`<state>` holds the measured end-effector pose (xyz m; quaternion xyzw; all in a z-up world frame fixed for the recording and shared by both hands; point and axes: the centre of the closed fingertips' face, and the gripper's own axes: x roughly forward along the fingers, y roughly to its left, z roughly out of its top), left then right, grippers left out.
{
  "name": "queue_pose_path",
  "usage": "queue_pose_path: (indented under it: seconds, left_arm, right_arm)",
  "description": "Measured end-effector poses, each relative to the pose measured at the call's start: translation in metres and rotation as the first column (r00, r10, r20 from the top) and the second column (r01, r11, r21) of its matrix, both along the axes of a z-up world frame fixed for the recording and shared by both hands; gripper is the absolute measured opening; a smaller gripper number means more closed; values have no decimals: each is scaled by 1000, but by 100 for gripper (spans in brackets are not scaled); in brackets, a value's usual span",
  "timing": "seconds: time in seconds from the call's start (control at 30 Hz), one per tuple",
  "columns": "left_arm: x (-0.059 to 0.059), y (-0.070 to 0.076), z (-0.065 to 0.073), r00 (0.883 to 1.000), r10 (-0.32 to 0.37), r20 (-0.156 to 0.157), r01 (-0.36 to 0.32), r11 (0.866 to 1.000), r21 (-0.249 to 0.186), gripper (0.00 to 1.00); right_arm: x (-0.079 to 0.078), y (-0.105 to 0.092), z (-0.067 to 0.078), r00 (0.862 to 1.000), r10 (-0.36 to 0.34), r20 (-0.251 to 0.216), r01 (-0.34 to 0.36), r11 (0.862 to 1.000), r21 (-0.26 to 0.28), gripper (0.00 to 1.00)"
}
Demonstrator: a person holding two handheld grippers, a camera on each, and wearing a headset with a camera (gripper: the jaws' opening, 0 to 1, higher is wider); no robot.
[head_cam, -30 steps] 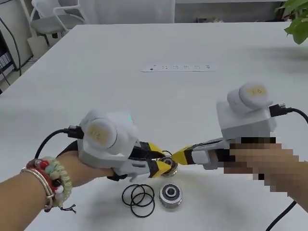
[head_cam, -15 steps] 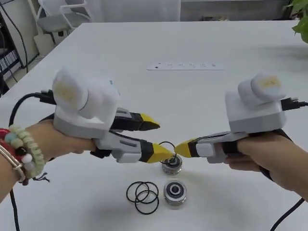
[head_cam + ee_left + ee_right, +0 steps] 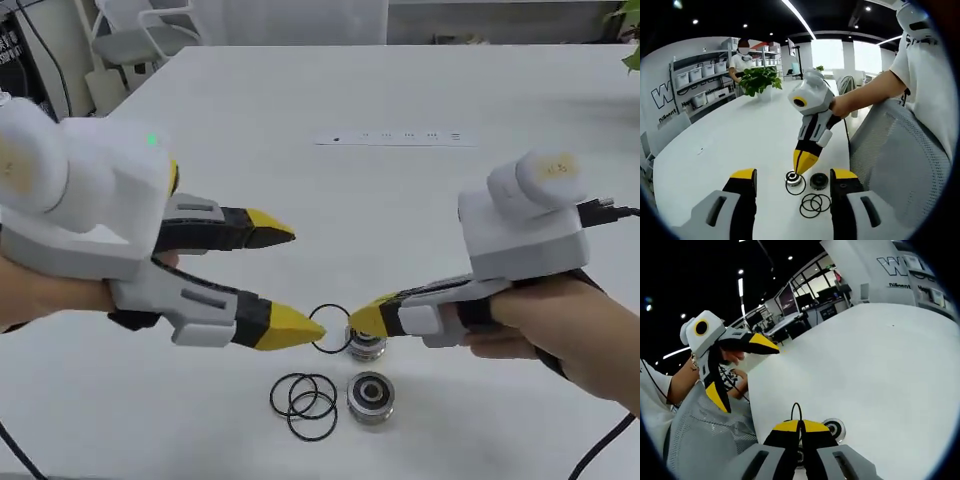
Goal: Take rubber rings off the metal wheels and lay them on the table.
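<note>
While the right gripper (image 3: 358, 321) pinches a ring (image 3: 331, 306) beside a wheel (image 3: 366, 345), the left gripper (image 3: 305, 282) hangs with jaws wide apart.

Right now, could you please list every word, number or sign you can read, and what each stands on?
"W": big dark letter on the wall in the left gripper view; rest cut off.
Small line beneath it: too blurred.
"W": starts big lettering on the white panel in the right gripper view; rest and smaller line unclear.
Yellow sticker on the right tool: print too small.
White strip on the table: marks too small.
</note>
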<state>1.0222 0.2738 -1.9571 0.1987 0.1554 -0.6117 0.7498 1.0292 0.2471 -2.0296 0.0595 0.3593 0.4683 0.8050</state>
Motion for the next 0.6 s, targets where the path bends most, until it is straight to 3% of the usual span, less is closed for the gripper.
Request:
queue_pose_path:
  seconds: [0.33,0.6]
  left_arm:
    - [-16,41,-4,998,60,-5,-60,998,16,68]
    - [-27,71,-16,988,151,-44,-151,988,7,71]
  right_arm:
    - [-15,14,-12,996,86,-28,-87,996,-29,0]
    - [-25,17,-23,990,124,-69,-129,990,-58,0]
